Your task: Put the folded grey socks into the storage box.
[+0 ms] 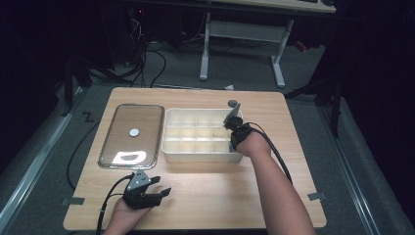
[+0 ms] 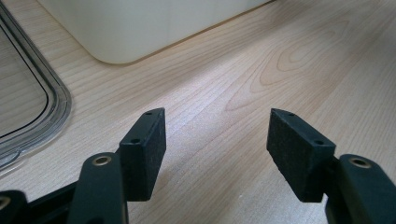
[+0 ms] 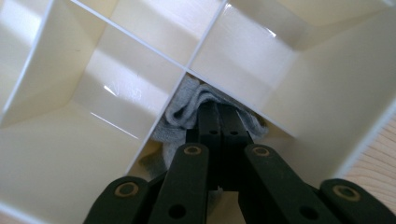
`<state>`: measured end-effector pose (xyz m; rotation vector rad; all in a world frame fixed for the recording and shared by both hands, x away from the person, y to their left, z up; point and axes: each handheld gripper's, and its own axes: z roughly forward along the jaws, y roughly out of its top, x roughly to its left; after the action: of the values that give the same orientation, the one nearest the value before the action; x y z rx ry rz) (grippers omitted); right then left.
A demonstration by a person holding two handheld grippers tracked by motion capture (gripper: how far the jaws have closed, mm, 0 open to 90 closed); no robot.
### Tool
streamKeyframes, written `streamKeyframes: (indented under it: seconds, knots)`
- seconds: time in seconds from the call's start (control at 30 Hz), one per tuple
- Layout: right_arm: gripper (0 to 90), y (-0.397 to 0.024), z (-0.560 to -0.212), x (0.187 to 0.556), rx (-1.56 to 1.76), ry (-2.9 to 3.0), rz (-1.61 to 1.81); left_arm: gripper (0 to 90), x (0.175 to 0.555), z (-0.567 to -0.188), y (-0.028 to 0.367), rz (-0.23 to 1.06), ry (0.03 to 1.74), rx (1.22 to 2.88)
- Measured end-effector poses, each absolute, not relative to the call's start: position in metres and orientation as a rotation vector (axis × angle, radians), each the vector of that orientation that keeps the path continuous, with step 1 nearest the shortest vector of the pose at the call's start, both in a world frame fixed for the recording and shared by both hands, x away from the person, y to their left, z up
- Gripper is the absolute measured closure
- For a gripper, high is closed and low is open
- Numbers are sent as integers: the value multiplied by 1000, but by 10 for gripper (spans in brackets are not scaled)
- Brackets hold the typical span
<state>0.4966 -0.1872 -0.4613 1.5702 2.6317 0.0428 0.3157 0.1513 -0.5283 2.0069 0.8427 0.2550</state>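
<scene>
A cream box (image 1: 200, 155) split into several compartments sits mid-table. My right gripper (image 1: 232, 128) reaches down into a compartment at the box's right end. In the right gripper view its jaws (image 3: 218, 109) are pressed together on a crumpled grey cloth (image 3: 184, 109) that lies in the corner where two dividers (image 3: 140, 42) meet. My left gripper (image 1: 163, 185) rests low over the wooden table near the front left. Its jaws (image 2: 217, 149) stand wide apart with only bare wood between them.
A clear shallow tray (image 1: 159, 132) lies left of the box, with a small white disc (image 1: 134, 131) on it; its rim (image 2: 56, 102) and the box wall (image 2: 140, 28) are close ahead of my left gripper. A small grey item (image 1: 233, 103) sits behind the box.
</scene>
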Motion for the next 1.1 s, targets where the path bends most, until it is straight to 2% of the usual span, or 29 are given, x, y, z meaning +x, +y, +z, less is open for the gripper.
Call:
streamKeyframes:
  seconds: [0.2, 0.63, 0.9, 1.1]
  knots:
    - [900, -180, -466, 499, 1557, 2631, -29, 382, 316, -528, 151, 248, 842, 2007]
    - [900, -191, -460, 495, 1586, 2624, 89, 389, 318, -529, 151, 257, 847, 2014]
    - [844, -203, -434, 481, 1553, 2598, 268, 390, 318, -529, 151, 268, 849, 2017]
    - [794, -205, -429, 468, 1527, 2586, 349, 389, 317, -527, 151, 268, 842, 2013]
